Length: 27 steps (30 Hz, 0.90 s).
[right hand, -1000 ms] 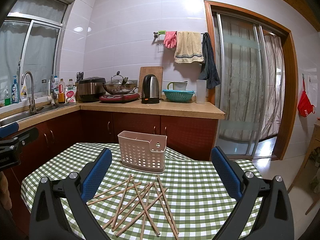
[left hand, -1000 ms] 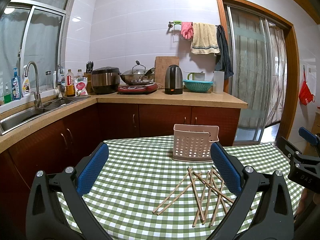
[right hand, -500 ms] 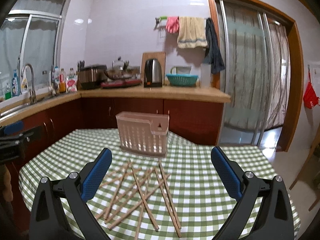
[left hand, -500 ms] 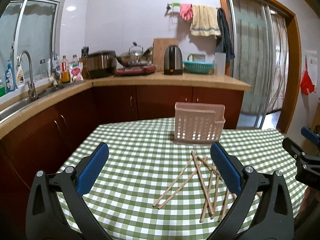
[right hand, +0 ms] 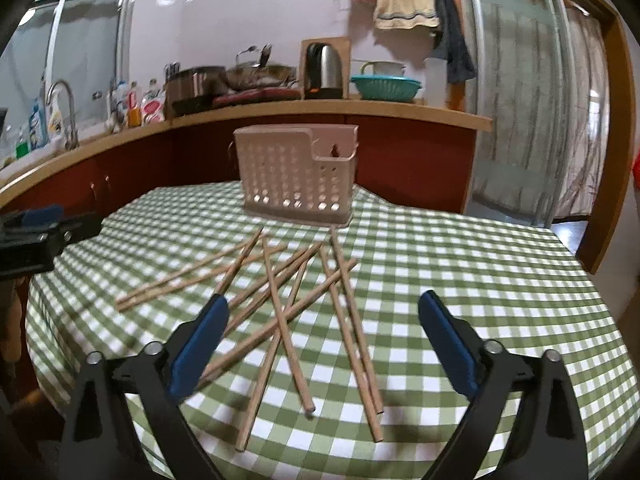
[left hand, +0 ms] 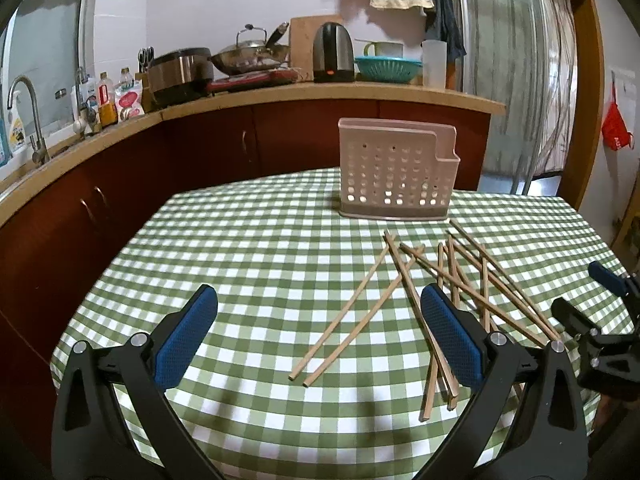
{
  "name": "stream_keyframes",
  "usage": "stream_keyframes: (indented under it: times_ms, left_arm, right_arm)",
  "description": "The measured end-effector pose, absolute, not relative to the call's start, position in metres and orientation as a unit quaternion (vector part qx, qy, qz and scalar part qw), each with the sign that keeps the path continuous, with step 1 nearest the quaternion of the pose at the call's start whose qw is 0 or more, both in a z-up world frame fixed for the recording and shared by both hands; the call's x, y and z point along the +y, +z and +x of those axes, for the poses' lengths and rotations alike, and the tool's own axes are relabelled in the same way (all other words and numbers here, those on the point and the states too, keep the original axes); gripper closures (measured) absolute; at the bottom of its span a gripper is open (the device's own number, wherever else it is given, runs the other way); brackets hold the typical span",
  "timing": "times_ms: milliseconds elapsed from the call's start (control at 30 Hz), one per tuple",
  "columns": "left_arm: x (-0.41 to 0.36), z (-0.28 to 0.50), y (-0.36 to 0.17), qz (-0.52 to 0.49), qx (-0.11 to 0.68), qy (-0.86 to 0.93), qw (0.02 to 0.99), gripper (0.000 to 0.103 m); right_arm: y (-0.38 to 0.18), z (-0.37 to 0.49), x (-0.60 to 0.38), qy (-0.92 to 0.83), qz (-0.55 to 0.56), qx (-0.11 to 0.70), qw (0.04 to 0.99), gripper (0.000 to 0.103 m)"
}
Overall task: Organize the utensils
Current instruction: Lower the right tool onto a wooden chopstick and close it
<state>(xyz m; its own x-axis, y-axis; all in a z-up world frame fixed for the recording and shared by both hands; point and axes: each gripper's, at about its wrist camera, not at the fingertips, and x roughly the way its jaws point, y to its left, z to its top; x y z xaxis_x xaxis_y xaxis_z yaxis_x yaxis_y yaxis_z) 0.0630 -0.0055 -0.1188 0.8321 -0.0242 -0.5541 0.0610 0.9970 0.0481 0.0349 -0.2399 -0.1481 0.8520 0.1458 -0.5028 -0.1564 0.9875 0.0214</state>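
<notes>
Wooden chopsticks (right hand: 304, 300) lie crisscrossed on the checked tabletop (right hand: 480, 280), light and stiff; right gripper (right hand: 320, 340) closing, empty, left gripper (left hand: 316, 340) released; grasp mid-length.

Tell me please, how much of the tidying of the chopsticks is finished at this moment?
Nothing looks done yet: the chopsticks all lie scattered on the checked tablecloth, and no chopstick shows above the holder. In hand: nothing. The left gripper is open and empty; the right gripper is closing, nothing gripped. Left: pick up every chopstick and stand it in the holder.
</notes>
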Motion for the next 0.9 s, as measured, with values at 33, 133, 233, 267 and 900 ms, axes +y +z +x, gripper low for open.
stream_keyframes:
  times_ms: [33,133,233,267,900]
  left_arm:
    - [-0.007,0.064,-0.122,0.029,0.293,-0.024,0.955,0.005]
    - [-0.015,0.064,-0.131,0.033,0.302,-0.032,0.952,0.010]
    - [-0.023,0.065,-0.138,0.037,0.311,-0.040,0.949,0.017]
    - [-0.025,0.065,-0.141,0.038,0.314,-0.042,0.948,0.017]
    - [-0.060,0.068,-0.168,0.050,0.355,-0.071,0.931,0.017]
  right_arm:
    - [-0.153,0.036,-0.240,0.084,-0.011,0.269,0.959,0.035]
    - [-0.166,0.037,-0.242,0.104,0.002,0.283,0.953,0.049]
    - [-0.177,0.038,-0.241,0.123,0.002,0.296,0.947,0.058]
    - [-0.180,0.038,-0.240,0.127,0.001,0.299,0.946,0.061]
    - [-0.202,0.040,-0.244,0.165,0.020,0.323,0.932,0.096]
